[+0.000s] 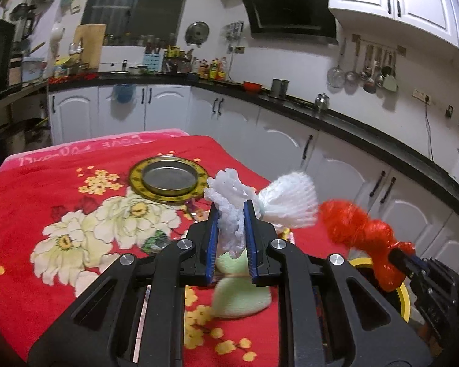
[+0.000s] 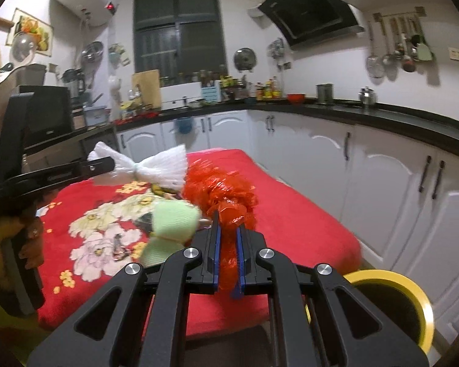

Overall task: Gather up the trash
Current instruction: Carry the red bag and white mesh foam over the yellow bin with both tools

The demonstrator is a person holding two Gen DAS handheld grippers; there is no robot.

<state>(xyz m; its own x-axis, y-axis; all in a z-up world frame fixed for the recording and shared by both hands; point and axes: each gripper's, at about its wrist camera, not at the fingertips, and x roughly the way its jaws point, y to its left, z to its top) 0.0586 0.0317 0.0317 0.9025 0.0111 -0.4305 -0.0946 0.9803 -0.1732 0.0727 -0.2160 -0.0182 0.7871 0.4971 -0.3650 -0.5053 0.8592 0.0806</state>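
Left gripper (image 1: 232,214) is clenching the white foam net (image 1: 260,202), right gripper (image 2: 228,244) is pinching red wrap (image 2: 223,195), both lifted clear of the blanket (image 1: 46,189), presumably heading to the yellow-rimmed bin (image 2: 413,293) at 4 o'clock.

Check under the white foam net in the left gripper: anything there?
Below the white foam net lies a green foam net on the red blanket. The left gripper hides part of it.
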